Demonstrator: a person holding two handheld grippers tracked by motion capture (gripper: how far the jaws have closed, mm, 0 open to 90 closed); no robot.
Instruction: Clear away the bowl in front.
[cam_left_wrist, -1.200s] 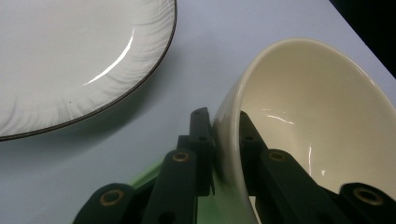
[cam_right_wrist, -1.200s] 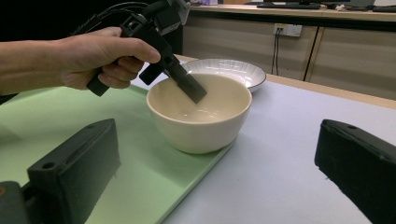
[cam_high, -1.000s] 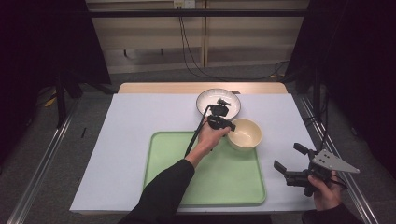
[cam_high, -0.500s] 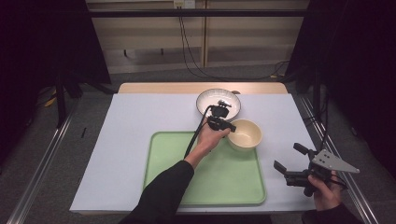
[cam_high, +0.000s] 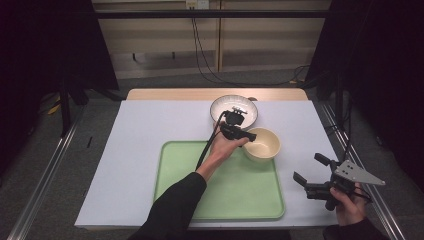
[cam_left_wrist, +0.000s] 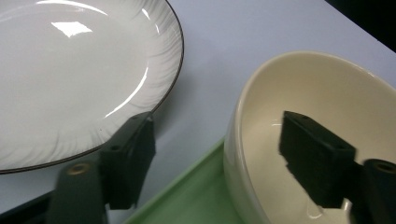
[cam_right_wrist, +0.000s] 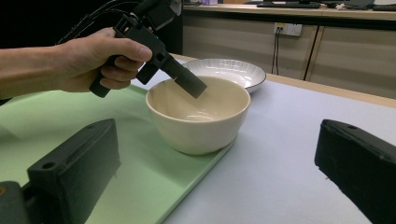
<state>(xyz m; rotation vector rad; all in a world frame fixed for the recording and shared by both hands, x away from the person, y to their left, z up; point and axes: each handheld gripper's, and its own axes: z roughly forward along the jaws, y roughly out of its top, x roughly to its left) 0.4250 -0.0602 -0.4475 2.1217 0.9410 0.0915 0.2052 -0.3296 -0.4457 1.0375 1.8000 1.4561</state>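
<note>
Where the room falls away into darkness on both sides, a pale panelled wall (cam_high: 210, 45) with hanging cables (cam_high: 200, 50) closes the far end, and a grey floor with metal rails (cam_high: 45, 165) runs alongside. A wooden table (cam_high: 215, 94) carries a white sheet (cam_high: 140, 150) over most of its top. On the sheet lies a green tray (cam_high: 225, 200). A white plate (cam_high: 220, 107) rests beyond the tray's far edge. A cream bowl (cam_high: 265, 145) sits on the tray's far right corner, just beside the plate. The left gripper (cam_left_wrist: 217, 163) has just been opening; its jaws stand spread astride the bowl's near wall, one inside, one outside, not pressing. The right gripper (cam_high: 312, 172) hangs at the table's right edge, jaws wide apart and empty.
</note>
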